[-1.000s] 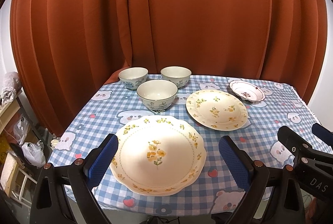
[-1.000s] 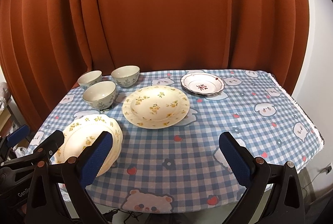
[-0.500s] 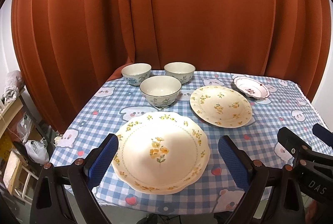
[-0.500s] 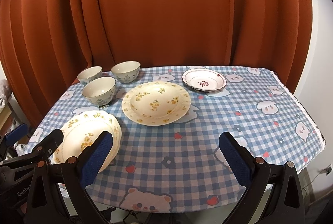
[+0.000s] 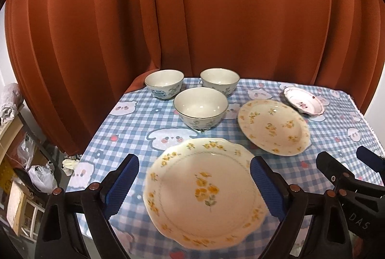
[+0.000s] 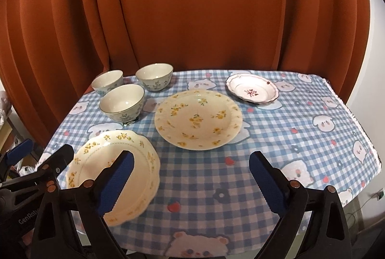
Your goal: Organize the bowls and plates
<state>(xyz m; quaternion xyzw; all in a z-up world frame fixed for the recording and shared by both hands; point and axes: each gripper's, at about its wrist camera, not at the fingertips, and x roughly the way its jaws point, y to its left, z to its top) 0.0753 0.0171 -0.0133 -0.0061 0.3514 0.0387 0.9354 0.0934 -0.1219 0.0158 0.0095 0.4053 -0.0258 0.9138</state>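
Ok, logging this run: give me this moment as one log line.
left gripper: open, empty | right gripper: open, empty | scalloped plate: near, untouched | bowls: unstacked

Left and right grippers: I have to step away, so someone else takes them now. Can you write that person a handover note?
Left gripper: open, holding nothing, aimed at the large scalloped plate at the near left of the table.
Right gripper: open, holding nothing, over bare checked cloth near the front edge.
Things: medium flowered plate at the centre; small red-patterned plate at the far right; three bowls grouped at the far left, each standing apart.
Done: nothing stacked yet.
Left: probably stack the plates by size and nest the bowls.
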